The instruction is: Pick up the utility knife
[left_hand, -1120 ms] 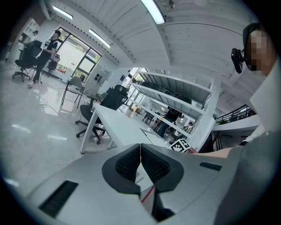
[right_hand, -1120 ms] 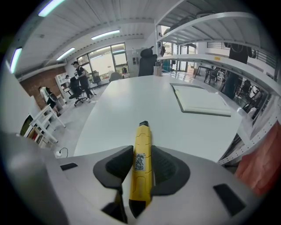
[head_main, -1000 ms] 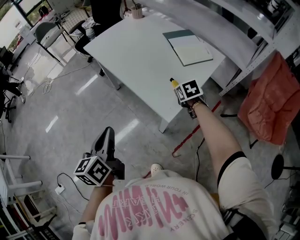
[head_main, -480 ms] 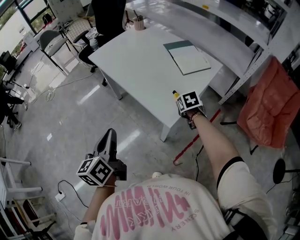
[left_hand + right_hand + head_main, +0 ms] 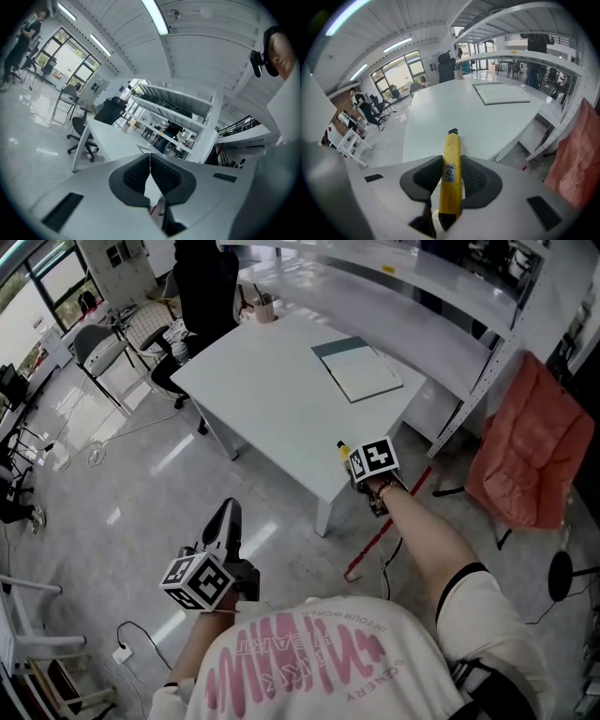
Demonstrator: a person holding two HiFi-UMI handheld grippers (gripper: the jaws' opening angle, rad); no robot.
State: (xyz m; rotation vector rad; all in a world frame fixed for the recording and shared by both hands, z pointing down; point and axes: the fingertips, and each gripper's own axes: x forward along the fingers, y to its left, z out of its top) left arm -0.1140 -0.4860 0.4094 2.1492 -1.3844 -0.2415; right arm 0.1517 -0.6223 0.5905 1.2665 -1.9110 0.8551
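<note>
**Knife pinched at the near edge of the tabletop**

The right gripper view shows what the head view cannot. The jaws of the right gripper [image 5: 451, 165] pinch the yellow utility knife [image 5: 451, 180] by the middle of its body, one pad on each side. The dark blade end points out over the white tabletop [image 5: 272, 399]. From the head view only the yellow tip of the knife appears in front of the marker cube, at the near edge of the tabletop and not far from its near corner. I cannot tell from either view whether the knife touches the surface.

The left gripper view shows the jaws of the left gripper [image 5: 150, 174] pressed together, with nothing between the pads. The head view places this gripper well apart from the tabletop, low over the grey floor [image 5: 112, 484], on the left of the near corner.

A flat notebook [image 5: 358, 371] lies near the right edge of the tabletop, and a small cup [image 5: 265, 308] stands at its far corner. The rest of the surface is bare. A white shelf frame [image 5: 422, 296] runs just beyond the far right side of the tabletop. An orange cloth [image 5: 525, 456] hangs to the right of it. A red cable [image 5: 380, 540] lies on the floor under the near edge. Office chairs [image 5: 103, 343] stand well apart on the left side, with wide open floor between them and the tabletop.
</note>
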